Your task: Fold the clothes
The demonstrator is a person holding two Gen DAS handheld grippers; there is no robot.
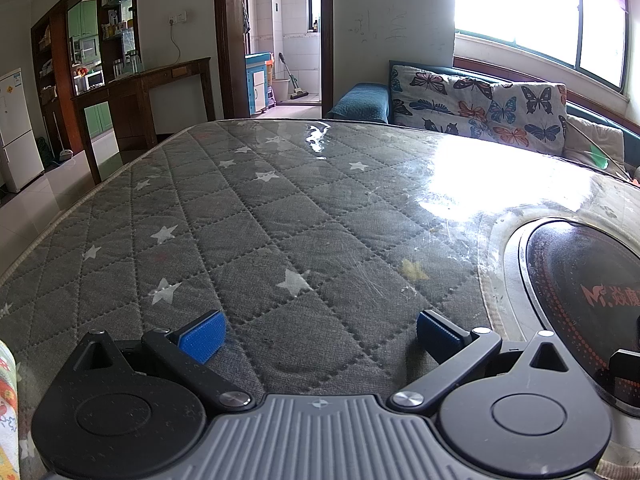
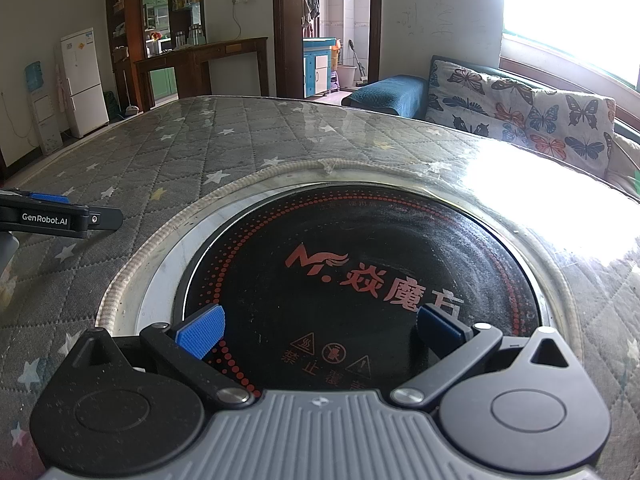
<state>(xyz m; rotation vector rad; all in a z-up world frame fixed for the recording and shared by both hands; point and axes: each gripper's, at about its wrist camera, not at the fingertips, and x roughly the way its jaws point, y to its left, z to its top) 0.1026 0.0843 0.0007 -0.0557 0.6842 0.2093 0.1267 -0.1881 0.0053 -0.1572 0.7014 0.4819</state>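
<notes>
A strip of white cloth with an orange and green print (image 1: 7, 400) shows at the lower left edge of the left wrist view; most of it is out of frame. My left gripper (image 1: 319, 334) is open low over the grey quilted star table cover (image 1: 280, 220), nothing between its blue pads (image 1: 202, 336). It sits right of the printed cloth, apart from it. My right gripper (image 2: 319, 332) is open too, hovering above the black round induction cooktop (image 2: 360, 264). The left gripper (image 2: 86, 208) appears side-on at the left of the right wrist view.
The cooktop (image 1: 580, 300) is sunk into the table under a clear plastic sheet. A sofa with butterfly cushions (image 1: 480, 104) stands behind the table by a bright window. A dark wooden counter (image 1: 140, 92) and white fridge (image 2: 84, 80) are at the far left.
</notes>
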